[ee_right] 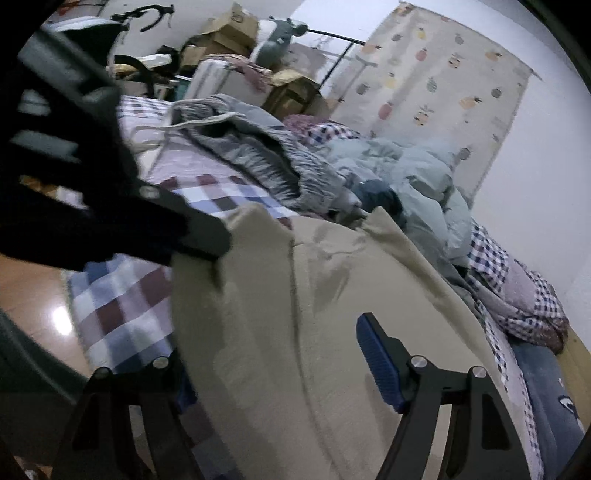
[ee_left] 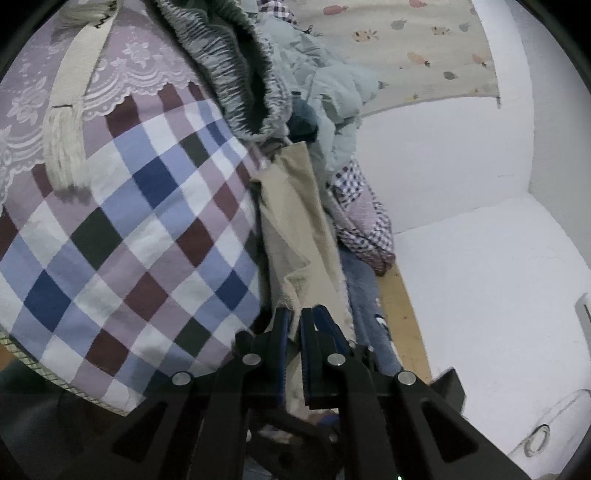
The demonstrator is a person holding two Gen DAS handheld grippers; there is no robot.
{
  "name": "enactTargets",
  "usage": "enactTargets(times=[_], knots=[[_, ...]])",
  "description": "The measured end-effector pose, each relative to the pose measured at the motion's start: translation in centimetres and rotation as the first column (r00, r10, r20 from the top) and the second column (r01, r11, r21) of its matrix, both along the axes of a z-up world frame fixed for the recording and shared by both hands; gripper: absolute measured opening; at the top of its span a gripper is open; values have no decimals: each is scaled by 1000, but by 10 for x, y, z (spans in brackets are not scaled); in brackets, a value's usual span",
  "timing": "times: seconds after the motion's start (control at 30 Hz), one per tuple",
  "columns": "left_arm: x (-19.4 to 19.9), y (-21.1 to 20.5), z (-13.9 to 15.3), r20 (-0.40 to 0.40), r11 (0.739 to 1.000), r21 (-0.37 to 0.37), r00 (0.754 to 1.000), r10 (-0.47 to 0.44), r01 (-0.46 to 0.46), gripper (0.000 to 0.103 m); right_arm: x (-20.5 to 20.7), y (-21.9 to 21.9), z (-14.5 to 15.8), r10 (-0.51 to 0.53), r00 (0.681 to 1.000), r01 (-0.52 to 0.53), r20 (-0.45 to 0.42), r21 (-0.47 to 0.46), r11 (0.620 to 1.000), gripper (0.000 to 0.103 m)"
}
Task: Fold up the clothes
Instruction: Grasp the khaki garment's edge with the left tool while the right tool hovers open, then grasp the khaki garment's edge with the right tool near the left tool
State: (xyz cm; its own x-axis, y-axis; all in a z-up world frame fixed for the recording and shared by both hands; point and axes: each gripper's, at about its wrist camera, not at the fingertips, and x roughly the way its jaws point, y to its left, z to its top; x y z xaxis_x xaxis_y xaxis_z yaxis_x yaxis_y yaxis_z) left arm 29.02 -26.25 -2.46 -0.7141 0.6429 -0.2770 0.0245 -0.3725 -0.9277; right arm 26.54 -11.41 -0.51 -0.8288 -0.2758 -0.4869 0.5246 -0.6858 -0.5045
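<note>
A beige garment [ee_left: 295, 229] runs from the bed down into my left gripper [ee_left: 293, 325], which is shut on its edge. In the right wrist view the same beige garment [ee_right: 314, 314] spreads wide over the bed. My left gripper [ee_right: 207, 240] pinches its upper left corner there. My right gripper [ee_right: 284, 347] stands open low over the garment. Its right finger's blue pad [ee_right: 376, 362] shows, while the cloth hides the left finger.
The bed carries a checked bedspread [ee_left: 140, 229] and a pile: a grey ribbed garment [ee_right: 258, 155], a pale blue-green jacket [ee_right: 417, 173] and a small-check purple cloth [ee_right: 517, 288]. White wall [ee_left: 461, 147] is to the right, with boxes [ee_right: 229, 33] and clutter behind the bed. Wooden floor [ee_right: 33, 295] lies at left.
</note>
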Motion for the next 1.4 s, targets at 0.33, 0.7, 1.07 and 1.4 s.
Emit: enactTargets(times=[0.33, 0.7, 1.07, 1.4], knots=[[-2, -5, 6, -48, 999, 51, 999, -17, 19, 3, -26, -9, -2, -77, 997, 76, 5, 36, 996, 43], [1, -10, 3, -17, 999, 53, 1000, 11, -10, 4, -34, -18, -3, -45, 997, 42, 65, 49, 998, 9], [-3, -30, 2, 17, 993, 66, 995, 101, -102, 27, -27, -8, 25, 11, 992, -5, 128, -46, 999, 6], [-40, -14, 18, -16, 1000, 17, 1000, 1, -1, 74, -20, 14, 58, 52, 985, -26, 167, -155, 988, 6]])
